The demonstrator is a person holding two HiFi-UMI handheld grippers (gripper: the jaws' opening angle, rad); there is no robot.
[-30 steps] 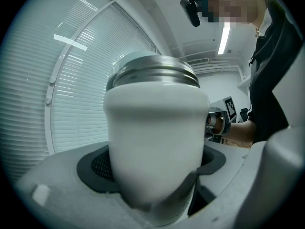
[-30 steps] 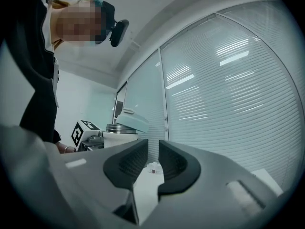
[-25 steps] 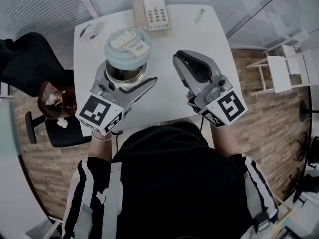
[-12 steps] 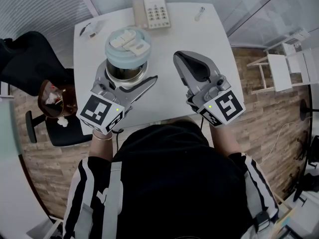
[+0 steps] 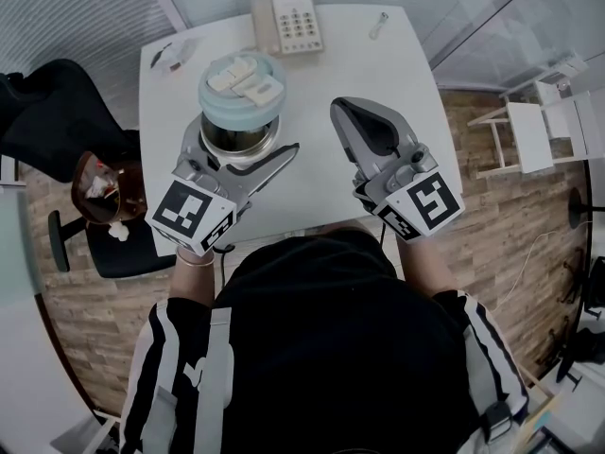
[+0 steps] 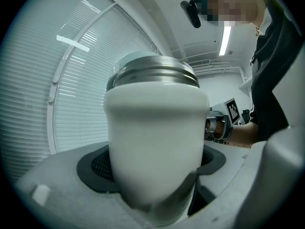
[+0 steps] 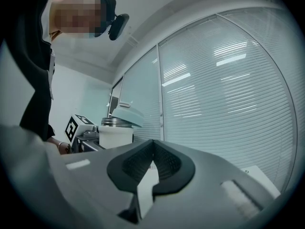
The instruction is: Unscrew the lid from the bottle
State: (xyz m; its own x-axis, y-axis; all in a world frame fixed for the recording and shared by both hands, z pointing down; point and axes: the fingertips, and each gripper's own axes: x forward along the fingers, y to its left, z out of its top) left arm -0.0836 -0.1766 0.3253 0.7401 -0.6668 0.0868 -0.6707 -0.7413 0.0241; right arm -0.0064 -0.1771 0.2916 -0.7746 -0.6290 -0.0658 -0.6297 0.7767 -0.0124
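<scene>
A white bottle point(image 5: 233, 140) with a steel neck stands on the white table point(image 5: 406, 74), and my left gripper point(image 5: 236, 151) is shut on its body. A pale blue lid point(image 5: 241, 88) lies askew on the neck, so part of the dark mouth shows. In the left gripper view the bottle point(image 6: 155, 142) fills the space between the pads. To the right of the bottle, apart from it, my right gripper point(image 5: 352, 112) is shut and empty. Its own view shows its pads point(image 7: 164, 163) pressed together, with the bottle point(image 7: 114, 136) and tilted lid point(image 7: 127, 116) off to the left.
A keypad phone point(image 5: 295, 25) sits at the table's far edge, with a small item point(image 5: 378, 28) to its right and small things point(image 5: 172, 57) at the far left corner. A dark chair point(image 5: 95, 206) stands left of the table, a white rack point(image 5: 529, 130) to the right.
</scene>
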